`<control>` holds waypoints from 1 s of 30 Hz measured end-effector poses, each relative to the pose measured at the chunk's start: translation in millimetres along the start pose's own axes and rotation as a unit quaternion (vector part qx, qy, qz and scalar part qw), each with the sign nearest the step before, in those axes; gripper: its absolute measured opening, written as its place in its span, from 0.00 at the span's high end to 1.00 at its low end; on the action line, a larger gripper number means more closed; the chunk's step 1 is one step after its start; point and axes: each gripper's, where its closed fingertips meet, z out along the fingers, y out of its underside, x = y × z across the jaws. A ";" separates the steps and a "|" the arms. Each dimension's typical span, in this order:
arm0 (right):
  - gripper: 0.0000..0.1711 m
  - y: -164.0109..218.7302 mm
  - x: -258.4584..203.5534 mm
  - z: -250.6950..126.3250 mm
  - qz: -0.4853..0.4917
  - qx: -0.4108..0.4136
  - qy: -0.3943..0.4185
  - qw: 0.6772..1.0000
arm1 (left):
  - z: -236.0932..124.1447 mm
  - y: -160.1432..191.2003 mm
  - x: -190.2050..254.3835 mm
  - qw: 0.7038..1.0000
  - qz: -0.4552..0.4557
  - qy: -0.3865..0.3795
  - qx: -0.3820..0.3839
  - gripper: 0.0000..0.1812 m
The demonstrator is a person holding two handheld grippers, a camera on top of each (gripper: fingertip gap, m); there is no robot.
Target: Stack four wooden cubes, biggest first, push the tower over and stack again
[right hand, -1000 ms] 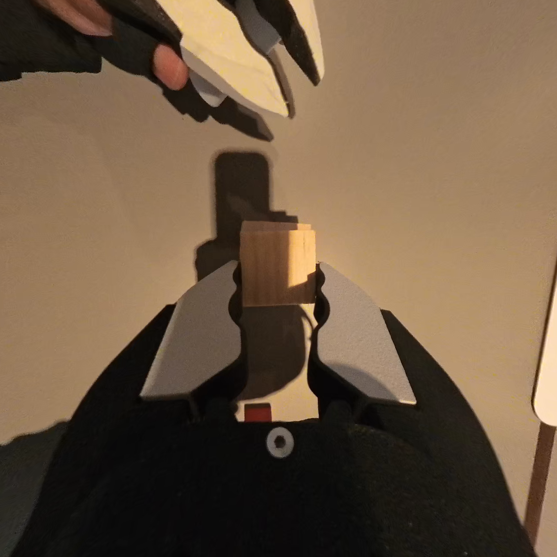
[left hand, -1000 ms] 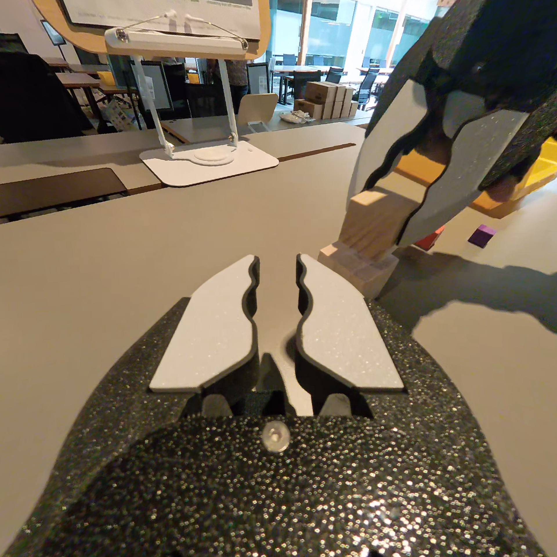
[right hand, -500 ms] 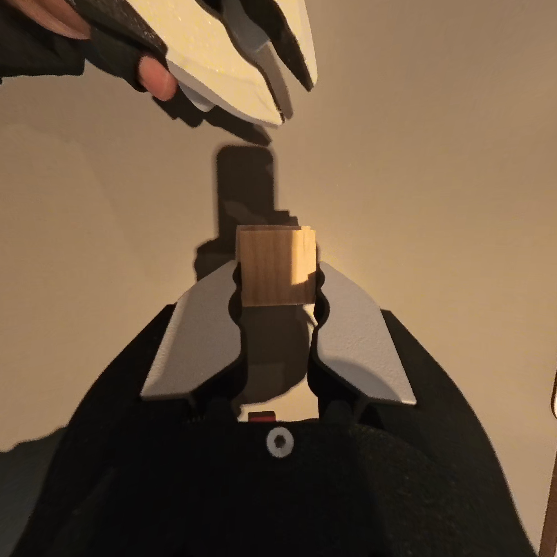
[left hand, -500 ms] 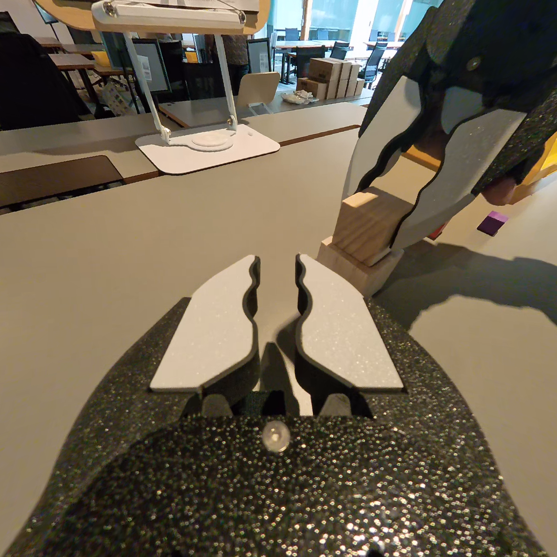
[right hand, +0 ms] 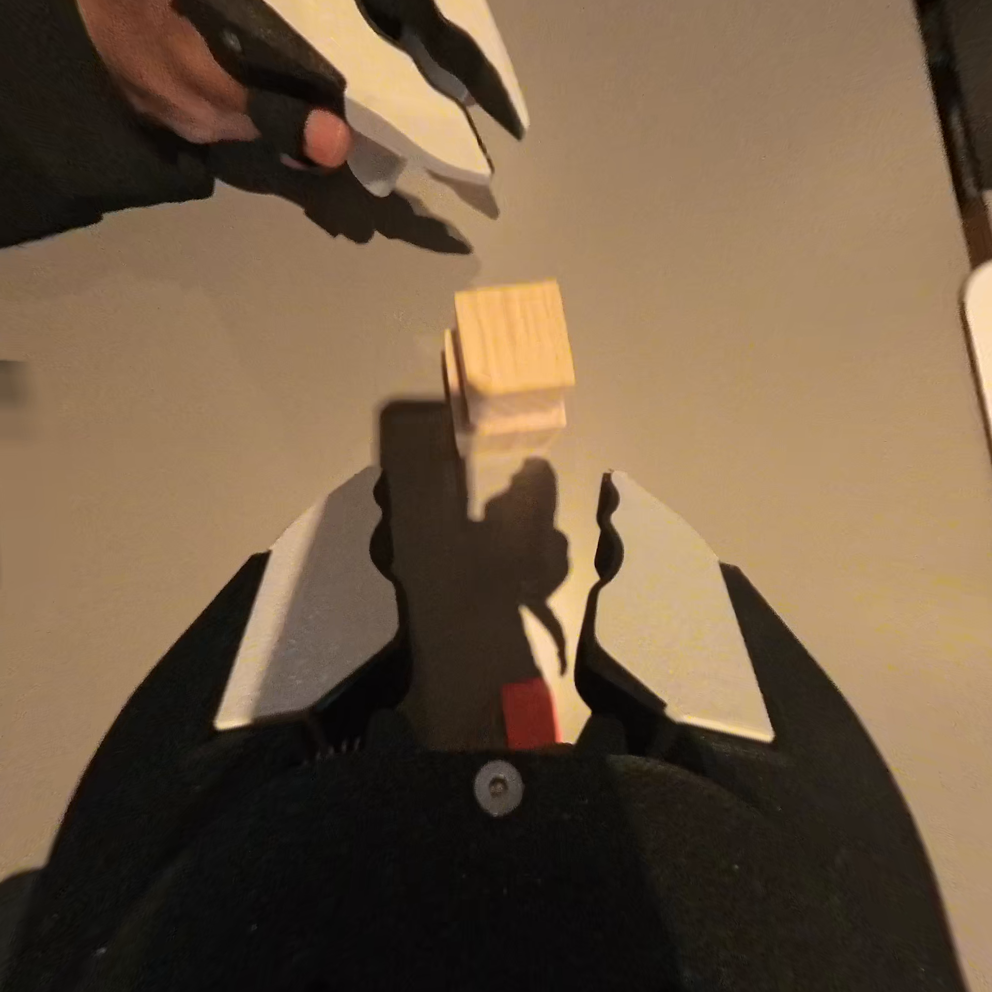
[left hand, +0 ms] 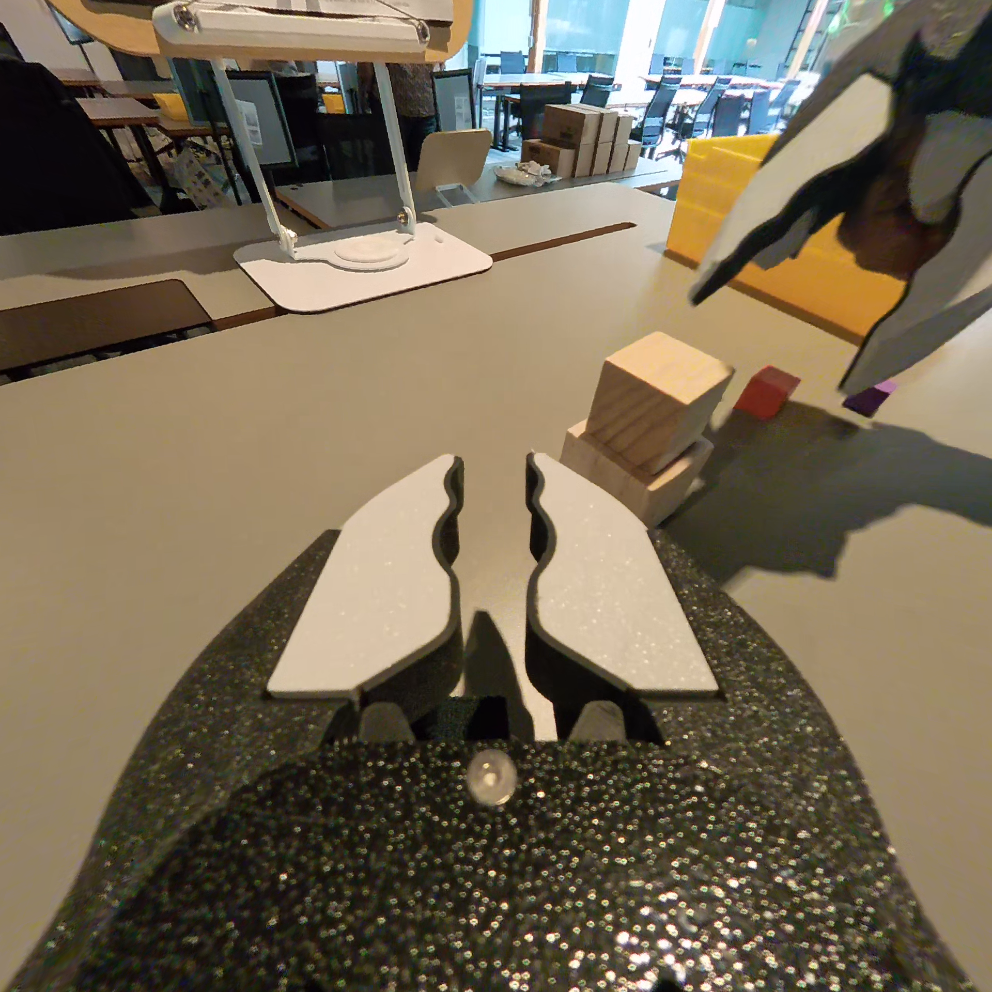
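Your smaller wooden cube [left hand: 657, 405] sits skewed atop the larger wooden cube [left hand: 641, 486] on the grey tabletop [left hand: 268, 429]. Your right gripper [right hand: 491, 483] hangs above them, fingers spread wide, empty. Your left gripper [left hand: 491, 467], just beside the stack, holds nothing, fingers narrowly parted. A red block [left hand: 765, 397] lies beyond.

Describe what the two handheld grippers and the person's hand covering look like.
Both grippers, left gripper and right gripper, have glittery black speckled bodies, flat pale grey fingers with wavy black inner edges, and a central screw. The hand wears a black fingerless glove and dark sleeve.
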 end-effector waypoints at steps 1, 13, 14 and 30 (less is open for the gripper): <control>0.57 10.4 -0.1 -10.4 0.017 0.015 0.012 1.000 | -0.2 -0.1 1.1 1.000 0.005 0.001 0.001 0.88; 0.62 143.9 -33.5 -75.0 0.144 0.133 0.127 0.972 | -29.8 -51.7 116.0 0.964 0.122 0.159 0.172 0.93; 0.63 146.8 -36.6 -78.9 0.146 0.152 0.134 0.968 | -24.3 -51.0 138.4 0.960 0.128 0.187 0.164 0.92; 0.67 146.5 -45.7 -126.6 0.163 0.359 0.130 0.910 | 143.9 18.3 194.5 0.983 0.088 0.058 -0.150 0.74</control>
